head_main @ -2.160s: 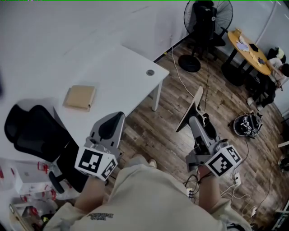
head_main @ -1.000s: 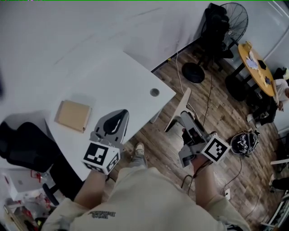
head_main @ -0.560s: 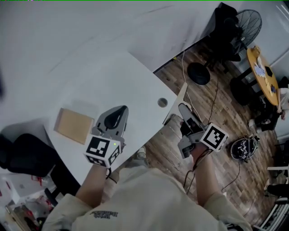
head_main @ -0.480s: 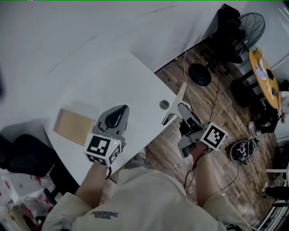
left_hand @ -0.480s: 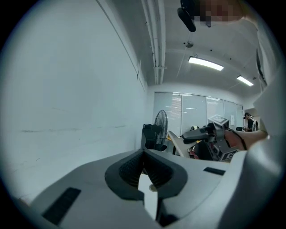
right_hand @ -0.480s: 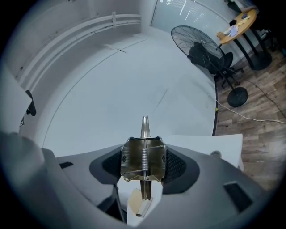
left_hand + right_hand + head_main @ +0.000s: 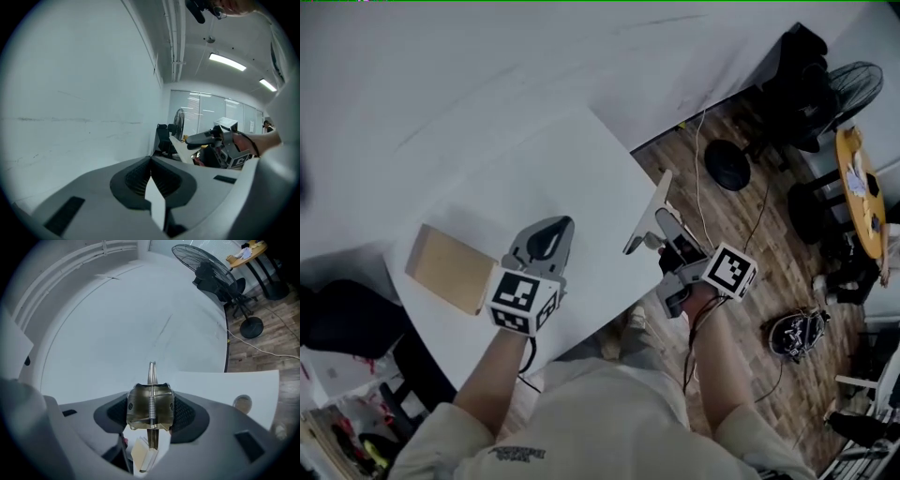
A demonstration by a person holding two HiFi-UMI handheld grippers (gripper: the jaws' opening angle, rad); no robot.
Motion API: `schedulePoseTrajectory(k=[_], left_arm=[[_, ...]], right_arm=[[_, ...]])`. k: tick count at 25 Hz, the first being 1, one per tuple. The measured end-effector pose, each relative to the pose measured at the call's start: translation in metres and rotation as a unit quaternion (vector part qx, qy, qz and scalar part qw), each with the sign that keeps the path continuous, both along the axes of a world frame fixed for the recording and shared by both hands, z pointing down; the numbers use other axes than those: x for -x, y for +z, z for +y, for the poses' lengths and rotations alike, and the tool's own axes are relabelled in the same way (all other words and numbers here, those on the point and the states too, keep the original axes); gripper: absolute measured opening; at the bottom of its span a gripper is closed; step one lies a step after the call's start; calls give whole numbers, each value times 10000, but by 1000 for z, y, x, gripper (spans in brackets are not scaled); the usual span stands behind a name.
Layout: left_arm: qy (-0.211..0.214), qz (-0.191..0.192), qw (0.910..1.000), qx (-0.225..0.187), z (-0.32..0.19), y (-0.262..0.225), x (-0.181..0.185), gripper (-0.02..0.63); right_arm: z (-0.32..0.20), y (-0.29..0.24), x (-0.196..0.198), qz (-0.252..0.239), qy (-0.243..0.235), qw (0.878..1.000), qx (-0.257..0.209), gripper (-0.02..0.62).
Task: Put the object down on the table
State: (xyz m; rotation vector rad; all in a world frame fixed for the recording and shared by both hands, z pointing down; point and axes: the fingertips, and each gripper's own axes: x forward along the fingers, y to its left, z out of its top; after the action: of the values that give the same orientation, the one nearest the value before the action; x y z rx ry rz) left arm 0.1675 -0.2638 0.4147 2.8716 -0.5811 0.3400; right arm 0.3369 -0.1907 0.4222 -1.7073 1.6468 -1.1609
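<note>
Here, looking steeply down, we see a white desk filling the upper left. A flat brown cardboard box lies on it near its left end, at nine o'clock from our left hand-held gripper. That one hovers over the desk with its jaws pressed together and nothing between them.

To the right, our right hand-held gripper is clamped on a clipboard. Its pads squeeze the metal spring clip, and the thin beige board stands on edge, running from seven o'clock to one o'clock across the jaws. The clipboard is over the desk's right-hand edge; we cannot tell whether it touches the desk.

In the right gripper view, a round cable hole sits in the desk at three o'clock from the clip.

Further right lies wood floor, with a black fan at two o'clock and a round yellow table at three o'clock.
</note>
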Motion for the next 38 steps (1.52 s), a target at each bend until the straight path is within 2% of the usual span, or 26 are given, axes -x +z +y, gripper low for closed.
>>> schedulePoseTrajectory(k=[5,16,25,32,35,38], left_arm=[[-200,-135,9996,112,-19,20,-10,21],[-1041,-501,9924,428,-56,68,-30,21],[-1512,-748,9828,751,-83,106,-47,21],[-1780,-1013,9726,1102,-91,138,-50,21],[-1938,-930,9707,1072,-99,142,-48,21],[-2141,-937,9649,1198,-104,156,-39,21]], right_arm=[[-32,32,-10,-295,-128,9991,278,238],[-96,106,-31,-676,-806,9919,718,238],[-153,161,-31,-647,-1572,9807,962,238],[-186,208,-15,-531,-2174,9652,1354,238],[-197,223,-4,-466,-2437,9578,1454,238],[-206,232,3,-346,-2494,9563,1487,239]])
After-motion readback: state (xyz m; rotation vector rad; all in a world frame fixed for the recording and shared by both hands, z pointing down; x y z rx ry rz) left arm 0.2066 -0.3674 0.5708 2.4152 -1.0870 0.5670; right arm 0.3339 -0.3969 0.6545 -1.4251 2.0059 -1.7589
